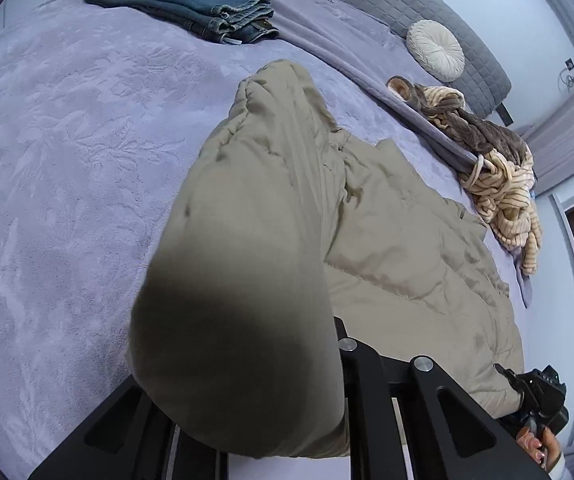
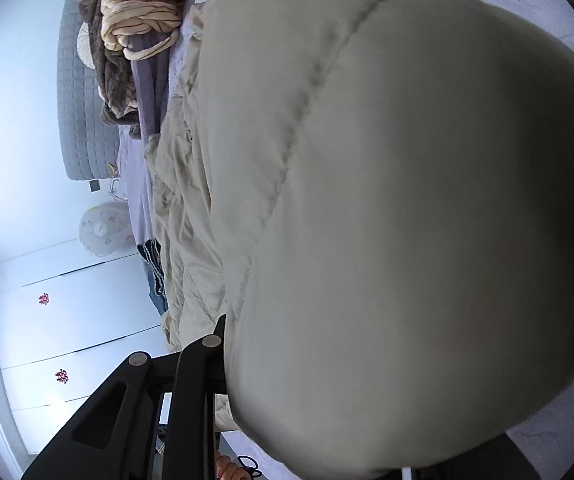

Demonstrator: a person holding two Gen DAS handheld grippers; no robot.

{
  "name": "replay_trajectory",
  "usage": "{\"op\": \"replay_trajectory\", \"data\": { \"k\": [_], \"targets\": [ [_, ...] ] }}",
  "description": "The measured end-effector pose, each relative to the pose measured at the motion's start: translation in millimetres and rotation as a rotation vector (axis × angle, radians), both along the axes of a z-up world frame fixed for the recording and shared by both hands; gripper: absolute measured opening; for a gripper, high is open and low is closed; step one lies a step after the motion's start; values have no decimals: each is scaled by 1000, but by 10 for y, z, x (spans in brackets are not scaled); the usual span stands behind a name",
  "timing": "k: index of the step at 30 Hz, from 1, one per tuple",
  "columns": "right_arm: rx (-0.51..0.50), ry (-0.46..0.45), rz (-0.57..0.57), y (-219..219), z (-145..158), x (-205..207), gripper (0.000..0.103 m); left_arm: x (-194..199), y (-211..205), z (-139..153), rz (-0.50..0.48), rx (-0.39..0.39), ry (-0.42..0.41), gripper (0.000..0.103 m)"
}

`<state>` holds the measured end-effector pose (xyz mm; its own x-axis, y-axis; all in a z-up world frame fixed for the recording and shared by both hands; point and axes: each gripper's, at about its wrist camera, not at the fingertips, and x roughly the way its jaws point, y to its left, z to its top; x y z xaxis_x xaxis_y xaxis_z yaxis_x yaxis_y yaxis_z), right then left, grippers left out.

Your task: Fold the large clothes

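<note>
Both tongs, the left tongs (image 1: 287,380) and the right tongs (image 2: 287,360), were clamped on the beige padded jacket (image 1: 407,248); folded jeans (image 1: 191,12) lay well beyond the jacket on the bed (image 1: 67,140).

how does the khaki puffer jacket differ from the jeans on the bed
The khaki puffer jacket is puffy and quilted; the jeans are flat blue denim. The jacket lies spread and rumpled with parts bunched up right before both cameras; the jeans are neatly folded and untouched. The jacket looks much bulkier than the jeans. Both lie on the lavender blanket.
</note>
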<state>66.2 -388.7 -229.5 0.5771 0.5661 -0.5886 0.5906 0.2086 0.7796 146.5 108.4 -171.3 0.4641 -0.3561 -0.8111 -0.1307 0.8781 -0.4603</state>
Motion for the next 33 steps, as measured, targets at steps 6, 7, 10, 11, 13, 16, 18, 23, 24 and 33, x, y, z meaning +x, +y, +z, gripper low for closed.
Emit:
{"op": "replay_trajectory", "data": {
  "k": [6,7,10,11,13,16,18,23,24,33],
  "targets": [
    [-53,-3,22,119,196,-301,26,-334,126,132,-74,3,-7,17],
    [-57,1,18,148,211,-390,26,-400,149,143,-90,4,-5,17],
    [-65,19,10,233,240,-639,26,-616,211,177,-138,6,2,17],
    [-70,25,10,265,254,-737,26,-702,236,186,-153,8,3,17],
    [-79,35,16,338,279,-941,26,-886,280,205,-178,13,14,17],
    [-68,66,25,399,255,-1284,26,-1191,346,222,-189,9,36,17],
    [-62,78,43,428,259,-1468,26,-1450,392,229,-185,6,52,17],
    [-46,105,94,410,262,-1826,26,-2060,447,76,-162,22,140,17],
    [-50,110,102,400,259,-1804,26,-2160,456,20,-155,28,160,17],
    [-97,147,232,303,350,-1858,43,-2629,913,36,19,148,211,49]
  ]
}}
